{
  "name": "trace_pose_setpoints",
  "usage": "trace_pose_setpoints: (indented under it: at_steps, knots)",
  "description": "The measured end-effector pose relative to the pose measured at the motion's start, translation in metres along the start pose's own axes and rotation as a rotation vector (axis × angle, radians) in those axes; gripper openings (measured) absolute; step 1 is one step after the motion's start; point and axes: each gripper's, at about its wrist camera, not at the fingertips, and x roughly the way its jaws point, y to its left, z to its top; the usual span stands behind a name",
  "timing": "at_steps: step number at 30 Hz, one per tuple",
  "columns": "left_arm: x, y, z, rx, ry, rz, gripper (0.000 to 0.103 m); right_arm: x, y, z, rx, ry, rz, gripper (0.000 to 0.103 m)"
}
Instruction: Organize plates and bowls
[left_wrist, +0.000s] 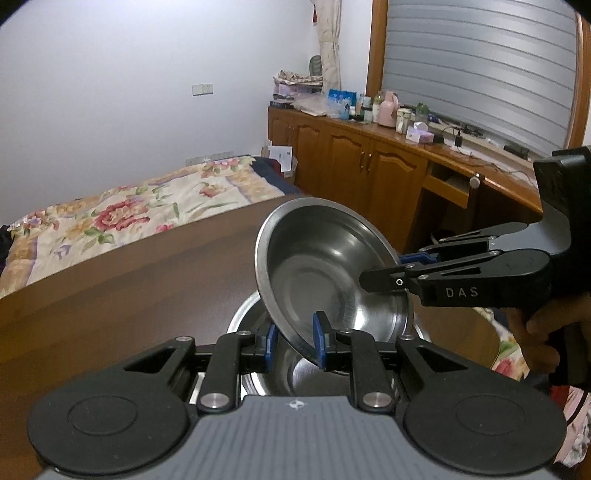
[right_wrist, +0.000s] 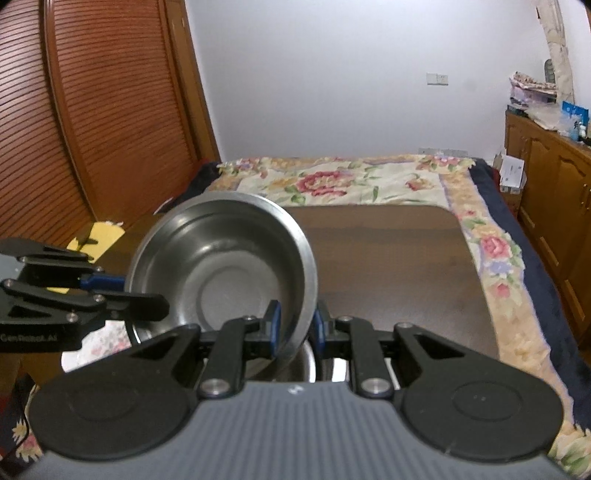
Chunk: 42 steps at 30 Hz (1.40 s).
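A steel bowl (left_wrist: 325, 266) is held tilted above a second steel bowl (left_wrist: 251, 317) that rests on the brown table (left_wrist: 147, 280). My left gripper (left_wrist: 295, 341) straddles the tilted bowl's near rim; its blue pads stand a little apart, with the rim against the right pad. My right gripper (left_wrist: 384, 271) comes in from the right and is shut on the bowl's far rim. In the right wrist view the tilted bowl (right_wrist: 221, 269) sits between my right gripper's (right_wrist: 297, 326) pads, and my left gripper (right_wrist: 136, 291) clasps its left rim. The lower bowl (right_wrist: 314, 363) peeks out beneath.
The table (right_wrist: 388, 258) stands on a bed with a floral quilt (right_wrist: 351, 181). A wooden cabinet (left_wrist: 369, 162) crowded with bottles runs along the right wall. A louvered wooden door (right_wrist: 92, 110) is at the left. A yellow object (right_wrist: 99, 236) lies by the table's left edge.
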Motion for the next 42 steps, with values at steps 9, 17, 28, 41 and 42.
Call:
trace_pose_setpoints:
  at_steps: [9,17,28,41,42]
  knots:
    - [0.022,0.007,-0.023,0.039,0.065,0.047,0.024,0.013,0.017,-0.015,-0.093,0.049,-0.029,0.020]
    - [0.033,0.005,-0.030,0.059,0.089,0.061,0.025,0.015,0.021,-0.019,-0.137,0.064,-0.045,0.020]
    - [0.033,0.006,-0.034,0.045,0.079,0.064,0.023,0.017,0.023,-0.020,-0.182,0.077,-0.059,0.018]
    - [0.012,0.014,-0.034,-0.033,-0.003,0.057,0.019,0.019,0.026,-0.021,-0.203,0.073,-0.088,0.017]
    - [0.009,0.014,-0.033,-0.042,-0.012,0.054,0.019,0.018,0.025,-0.021,-0.194,0.066,-0.085,0.016]
